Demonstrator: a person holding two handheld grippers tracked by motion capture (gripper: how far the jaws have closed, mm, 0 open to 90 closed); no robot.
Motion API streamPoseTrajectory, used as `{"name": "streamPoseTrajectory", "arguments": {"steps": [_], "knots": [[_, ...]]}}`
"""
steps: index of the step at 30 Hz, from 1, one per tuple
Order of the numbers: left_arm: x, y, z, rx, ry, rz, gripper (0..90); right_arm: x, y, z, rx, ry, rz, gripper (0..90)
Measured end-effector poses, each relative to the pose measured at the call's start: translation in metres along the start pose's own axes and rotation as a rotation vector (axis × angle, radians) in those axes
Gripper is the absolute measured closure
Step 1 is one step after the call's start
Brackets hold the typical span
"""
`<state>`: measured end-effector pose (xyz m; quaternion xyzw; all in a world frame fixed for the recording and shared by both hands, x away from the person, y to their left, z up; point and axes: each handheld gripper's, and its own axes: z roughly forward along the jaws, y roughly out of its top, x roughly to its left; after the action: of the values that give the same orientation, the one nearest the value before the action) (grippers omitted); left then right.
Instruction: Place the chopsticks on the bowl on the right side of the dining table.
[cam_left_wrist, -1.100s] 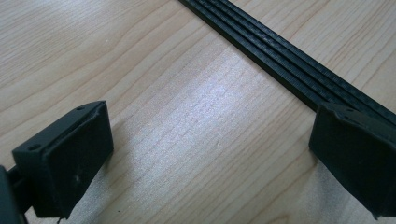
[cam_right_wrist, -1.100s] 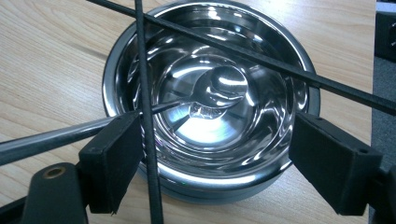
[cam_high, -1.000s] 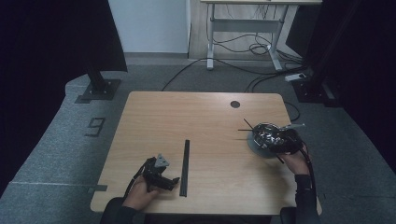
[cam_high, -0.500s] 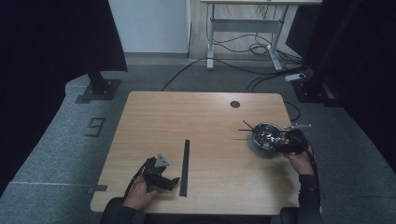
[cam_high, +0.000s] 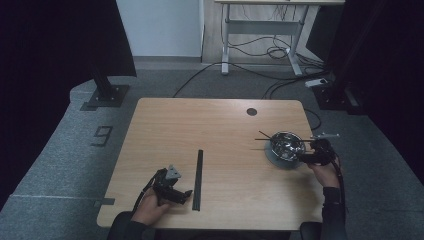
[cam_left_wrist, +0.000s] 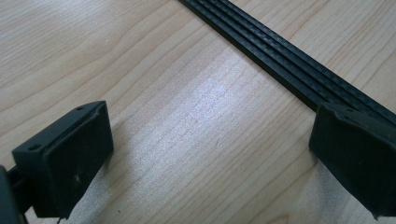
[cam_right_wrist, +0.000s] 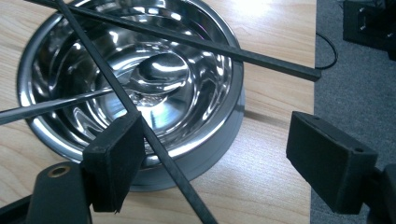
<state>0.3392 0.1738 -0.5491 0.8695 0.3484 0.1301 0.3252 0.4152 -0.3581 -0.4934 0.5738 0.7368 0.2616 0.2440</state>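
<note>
Chopsticks (cam_right_wrist: 196, 44) across bowl (cam_right_wrist: 219, 135); one touching open right tongs (cam_right_wrist: 212, 154).

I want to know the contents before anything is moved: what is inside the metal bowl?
A metal spoon lies in the metal bowl, its handle running over the rim. Two black chopsticks rest across the top. The bottom directly under the spoon is covered, so it cannot be checked.

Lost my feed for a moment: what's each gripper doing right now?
Left gripper: open, holding nothing, low over the table beside the black strip.
Right gripper: open, holding nothing, at the steel bowl with the chopsticks.
</note>
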Motion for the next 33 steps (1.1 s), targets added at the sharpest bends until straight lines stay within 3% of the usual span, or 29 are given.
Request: {"name": "streamPoseTrajectory", "arguments": {"steps": [14, 22, 33], "knots": [[0.000, 0.000, 0.000, 0.000, 0.001, 0.000, 0.0, -0.010, -0.004, 0.000, -0.015, -0.037, 0.051, 17.9], [0.000, 0.000, 0.000, 0.000, 0.001, 0.000, 0.0, -0.018, -0.009, 0.003, -0.055, -0.029, 0.105, 18.1], [0.000, 0.000, 0.000, 0.000, 0.001, 0.000, 0.0, -0.024, -0.011, 0.004, -0.076, -0.066, 0.131, 17.8]]}}
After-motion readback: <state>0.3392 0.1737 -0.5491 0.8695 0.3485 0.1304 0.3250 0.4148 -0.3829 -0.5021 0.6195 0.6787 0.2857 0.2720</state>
